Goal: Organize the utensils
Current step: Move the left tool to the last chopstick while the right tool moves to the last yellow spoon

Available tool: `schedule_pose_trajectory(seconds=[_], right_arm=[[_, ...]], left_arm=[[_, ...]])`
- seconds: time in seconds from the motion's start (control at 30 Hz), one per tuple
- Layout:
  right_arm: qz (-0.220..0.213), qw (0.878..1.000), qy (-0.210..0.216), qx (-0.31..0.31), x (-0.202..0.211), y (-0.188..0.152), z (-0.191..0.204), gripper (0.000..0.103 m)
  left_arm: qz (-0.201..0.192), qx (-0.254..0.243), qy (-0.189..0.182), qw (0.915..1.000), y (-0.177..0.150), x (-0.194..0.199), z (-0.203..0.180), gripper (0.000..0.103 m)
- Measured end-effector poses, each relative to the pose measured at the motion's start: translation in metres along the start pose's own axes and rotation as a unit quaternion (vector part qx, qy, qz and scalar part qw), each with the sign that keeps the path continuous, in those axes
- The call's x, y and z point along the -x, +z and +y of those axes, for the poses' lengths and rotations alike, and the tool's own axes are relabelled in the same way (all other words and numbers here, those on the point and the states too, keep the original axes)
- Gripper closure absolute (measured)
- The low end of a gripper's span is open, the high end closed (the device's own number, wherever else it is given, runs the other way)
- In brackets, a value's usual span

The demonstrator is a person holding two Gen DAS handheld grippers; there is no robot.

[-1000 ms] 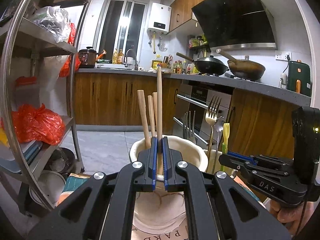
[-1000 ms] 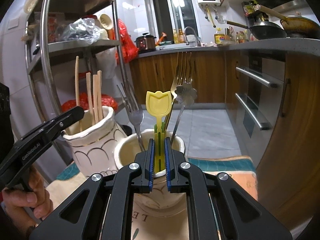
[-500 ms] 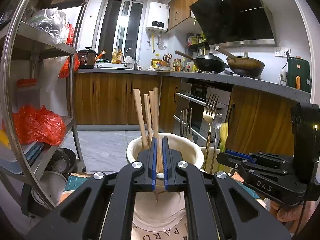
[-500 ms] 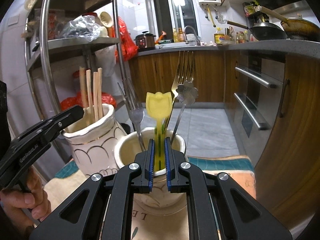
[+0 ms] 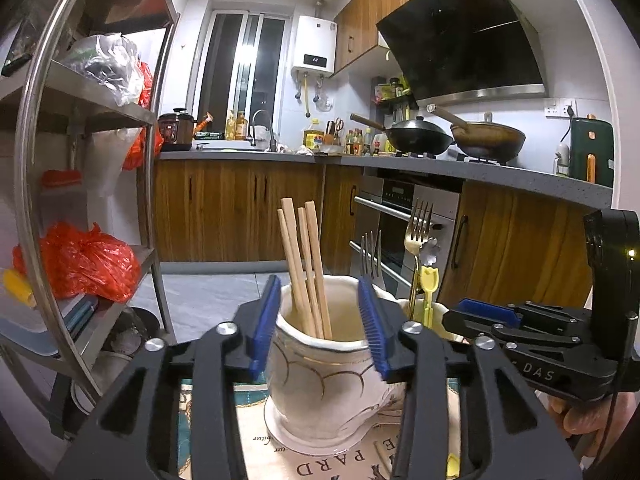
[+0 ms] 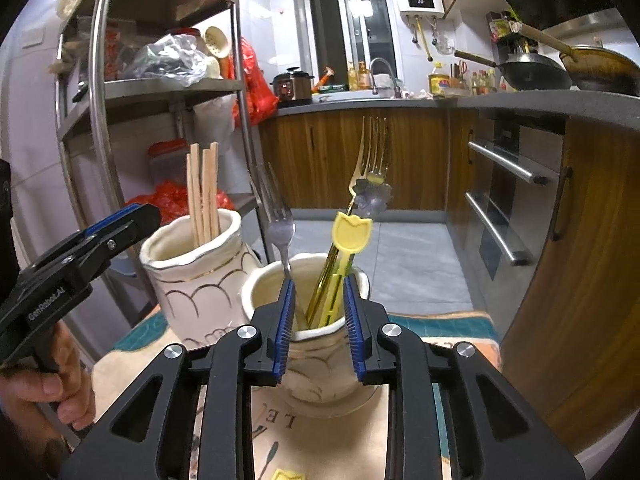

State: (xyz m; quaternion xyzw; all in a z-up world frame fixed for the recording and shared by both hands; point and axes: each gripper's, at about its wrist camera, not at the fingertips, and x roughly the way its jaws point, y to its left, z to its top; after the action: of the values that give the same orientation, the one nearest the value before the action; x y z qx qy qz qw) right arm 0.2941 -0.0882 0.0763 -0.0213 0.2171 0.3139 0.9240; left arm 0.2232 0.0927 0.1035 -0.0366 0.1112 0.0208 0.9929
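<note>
My left gripper (image 5: 320, 320) is open, its blue pads on either side of a white ceramic vase (image 5: 324, 392) that holds several wooden chopsticks (image 5: 304, 264). My right gripper (image 6: 318, 324) is open around the rim of a second cream vase (image 6: 320, 364). That vase holds a yellow tulip-topped utensil (image 6: 351, 232), a silver fork (image 6: 280, 228), a gold fork (image 6: 370, 148) and a flower-headed spoon (image 6: 374, 196). The chopstick vase (image 6: 192, 280) stands to its left, with the left gripper (image 6: 120, 224) beside it.
Both vases stand on a printed mat (image 6: 280, 428) on a small table. A steel shelf rack (image 5: 100, 200) with red bags is at the left. Wooden cabinets and an oven (image 6: 512, 208) are at the right. A small yellow piece (image 6: 288, 474) lies on the mat.
Both grippers opened. The chopstick I held dropped into the left vase, and the yellow tulip utensil dropped into the right vase and leans there.
</note>
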Motion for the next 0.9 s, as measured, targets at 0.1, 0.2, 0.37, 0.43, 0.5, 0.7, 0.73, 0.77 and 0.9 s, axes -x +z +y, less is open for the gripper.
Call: schedule_pose_trajectory(seconds=[0.1,0.2,0.37,0.43,0.5,0.7,0.73,0.77,0.9], right_arm=[[-0.004,1.0,0.001,0.001,0.008,-0.001,0.0,0.072],[-0.006,1.0,0.002,0.001,0.017,-0.002,-0.002,0.072],[-0.004,1.0,0.0,-0.006,0.029,-0.006,-0.009,0.071],[0.002,1.0,0.001,-0.007,0.033,-0.009,-0.012,0.071],[0.009,1.0,0.005,-0.012,0.035,-0.013,-0.013,0.071],[0.062,0.998,0.011,-0.013,0.032,-0.032,-0.014,0.071],[0.069,0.998,0.011,-0.012,0.032,-0.035,-0.014,0.071],[0.077,0.997,0.012,-0.01,0.032,-0.039,-0.014,0.071],[0.123,0.992,0.029,-0.006,0.031,-0.06,-0.011,0.071]], left_arm=[[0.0,-0.002,0.001,1.0,-0.002,0.005,0.001,0.055],[0.006,0.0,0.002,1.0,-0.004,0.009,0.002,0.054],[0.023,0.007,0.011,0.9996,-0.012,0.019,0.002,0.054],[0.037,0.007,0.009,0.9992,-0.018,0.024,-0.001,0.054],[0.056,0.002,0.006,0.9984,-0.026,0.028,-0.006,0.054],[0.127,-0.012,-0.014,0.9917,-0.048,0.017,-0.018,0.054],[0.139,-0.018,-0.017,0.99,-0.052,0.014,-0.021,0.054],[0.152,-0.027,-0.02,0.9878,-0.055,0.011,-0.025,0.054],[0.213,-0.066,-0.039,0.974,-0.075,-0.002,-0.043,0.054]])
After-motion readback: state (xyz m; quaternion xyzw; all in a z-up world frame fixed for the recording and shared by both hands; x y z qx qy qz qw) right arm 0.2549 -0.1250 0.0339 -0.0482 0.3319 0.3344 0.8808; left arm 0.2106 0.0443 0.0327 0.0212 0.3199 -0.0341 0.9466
